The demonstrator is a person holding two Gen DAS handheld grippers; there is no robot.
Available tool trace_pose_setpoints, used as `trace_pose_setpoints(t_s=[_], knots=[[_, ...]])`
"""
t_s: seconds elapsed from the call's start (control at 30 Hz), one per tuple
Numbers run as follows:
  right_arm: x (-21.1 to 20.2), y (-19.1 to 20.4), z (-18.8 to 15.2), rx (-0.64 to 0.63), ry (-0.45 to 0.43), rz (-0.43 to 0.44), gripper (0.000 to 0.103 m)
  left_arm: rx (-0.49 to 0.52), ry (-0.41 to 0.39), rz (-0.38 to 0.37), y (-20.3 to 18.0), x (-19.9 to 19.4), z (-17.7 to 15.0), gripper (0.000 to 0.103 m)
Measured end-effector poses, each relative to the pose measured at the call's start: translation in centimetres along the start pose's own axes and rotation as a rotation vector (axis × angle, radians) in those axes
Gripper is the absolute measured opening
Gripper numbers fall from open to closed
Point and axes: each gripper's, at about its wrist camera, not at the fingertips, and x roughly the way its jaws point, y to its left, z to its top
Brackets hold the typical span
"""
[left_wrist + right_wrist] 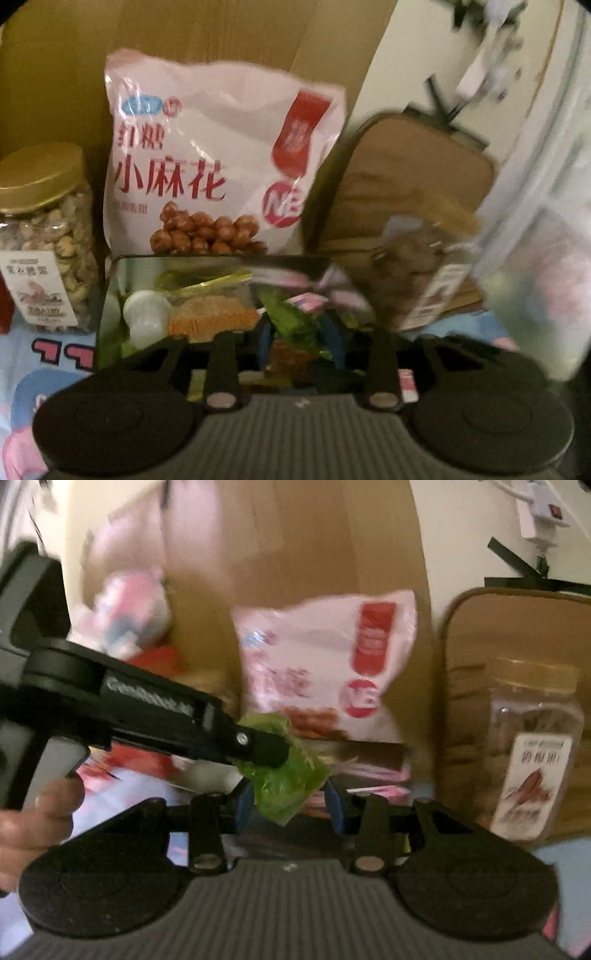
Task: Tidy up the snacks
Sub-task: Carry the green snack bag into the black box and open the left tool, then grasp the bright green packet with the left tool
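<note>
cardboard backdrop (pixel 229 33) fills frame top | pink snack bag (pixel 207 162) upright centre, behind metal tin (pixel 110 295) | nut jar (pixel 44 236) left edge | green packet (pixel 291 782) low centre, clamped in right gripper (pixel 290 801) | left gripper (pixel 301 343) partly parted, packet between its fingers, grip unclear

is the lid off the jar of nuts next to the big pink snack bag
No, the jar of nuts stands upright left of the pink snack bag with its gold lid closed on top.
</note>
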Motion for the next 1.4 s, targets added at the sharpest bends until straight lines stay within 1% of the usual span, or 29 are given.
trace_pose_setpoints(t_s=[0.03,0.07,0.13,0.2,0.3,0.4,0.47,0.57,0.63,0.7,0.77,0.83,0.87,0.93,1.07,1.13,1.23,1.3,1.37,1.4], knots=[[0.3,-0.2,-0.2,-0.009,0.007,-0.017,0.047,0.005,0.007,0.011,0.0,0.6,-0.1,0.042],[0.6,-0.4,-0.5,-0.023,0.009,-0.039,0.051,0.007,0.007,0.027,0.0,0.9,-0.1,0.044],[-0.1,-0.6,-1.0,-0.034,-0.024,-0.077,0.054,0.014,0.006,0.045,0.1,1.0,-0.3,0.052],[-1.2,-1.0,-1.4,-0.022,-0.051,-0.083,0.054,0.011,0.005,0.053,0.3,0.7,-0.4,0.052],[-3.4,-1.6,-1.9,0.04,-0.089,-0.074,0.054,-0.002,-0.009,0.035,0.3,-1.2,-0.7,0.052],[-5.6,-2.2,-2.8,0.11,-0.105,-0.057,0.054,0.007,-0.045,-0.001,0.0,-4.5,-1.6,0.052],[-7.5,-2.5,-3.9,0.166,-0.104,-0.039,0.054,0.024,-0.057,-0.028,-0.4,-6.8,-2.9,0.052],[-10.1,-2.7,-6.4,0.257,-0.069,0.001,0.054,0.044,-0.019,-0.064,-1.0,-8.9,-5.6,0.052],[-11.2,-2.1,-8.1,0.286,-0.027,0.014,0.054,0.031,0.028,-0.103,-1.3,-9.1,-7.6,0.052],[-12.1,-1.3,-9.7,0.292,0.009,0.01,0.057,0.001,0.076,-0.136,-1.5,-8.6,-9.0,0.052],[-12.7,-0.3,-10.9,0.291,0.032,0.018,0.057,-0.03,0.14,-0.168,-1.8,-7.6,-10.1,0.052],[-13.1,0.6,-11.7,0.274,0.049,0.035,0.058,-0.039,0.183,-0.173,-2.1,-6.6,-10.8,0.052],[-13.0,0.9,-11.8,0.26,0.058,0.038,0.061,-0.039,0.204,-0.172,-2.4,-6.0,-11.0,0.052],[-12.9,1.7,-11.9,0.213,0.078,0.025,0.062,-0.043,0.253,-0.172,-2.9,-5.0,-11.5,0.052],[-11.8,2.8,-11.9,0.088,0.108,-0.015,0.064,-0.053,0.298,-0.187,-3.8,-3.6,-12.3,0.052],[-11.4,3.2,-11.9,0.048,0.121,-0.01,0.065,-0.045,0.314,-0.17,-4.3,-2.8,-12.5,0.048],[-10.8,3.6,-11.9,0.019,0.13,-0.012,0.063,-0.024,0.3,-0.142,-4.8,-2.6,-12.7,0.043],[-10.9,3.5,-11.9,0.018,0.125,-0.025,0.059,-0.013,0.294,-0.136,-4.8,-2.8,-12.5,0.042],[-11.2,3.2,-12.0,0.038,0.11,-0.031,0.049,-0.007,0.276,-0.142,-4.9,-3.4,-12.3,0.042],[-11.4,3.1,-12.0,0.05,0.095,-0.028,0.048,-0.001,0.261,-0.148,-5.1,-3.9,-12.1,0.042]])
